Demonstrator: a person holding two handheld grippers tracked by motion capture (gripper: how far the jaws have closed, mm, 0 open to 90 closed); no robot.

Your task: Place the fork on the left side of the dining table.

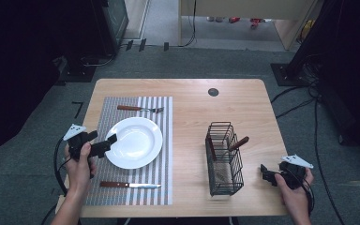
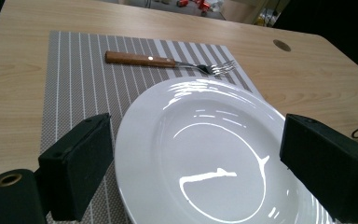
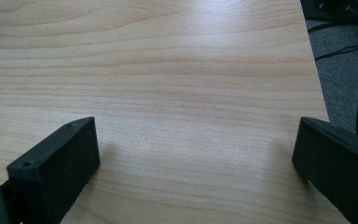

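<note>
A white plate point(image 1: 134, 142) lies on a grey striped placemat point(image 1: 122, 105). My left gripper point(image 1: 104, 140) is at the plate's left rim and stands open. In the left gripper view the plate point(image 2: 205, 121) spreads between and beyond the wide-apart jaws of that gripper point(image 2: 200, 177), and neither jaw presses on it. A wooden-handled fork point(image 1: 140, 108) point(image 2: 168, 61) lies on the mat beyond the plate, and a wooden-handled knife point(image 1: 130, 185) lies on it nearer the person. My right gripper point(image 1: 266, 173) point(image 3: 193, 172) stands open over bare table, right of a black wire basket point(image 1: 224, 159).
The wire basket holds a wooden-handled utensil point(image 1: 238, 143) that leans out to the right. The wooden table point(image 1: 192, 98) has a round cable hole point(image 1: 213, 92) near its far edge. Its right edge point(image 3: 314, 60) is close to my right gripper, with cables on the floor beyond.
</note>
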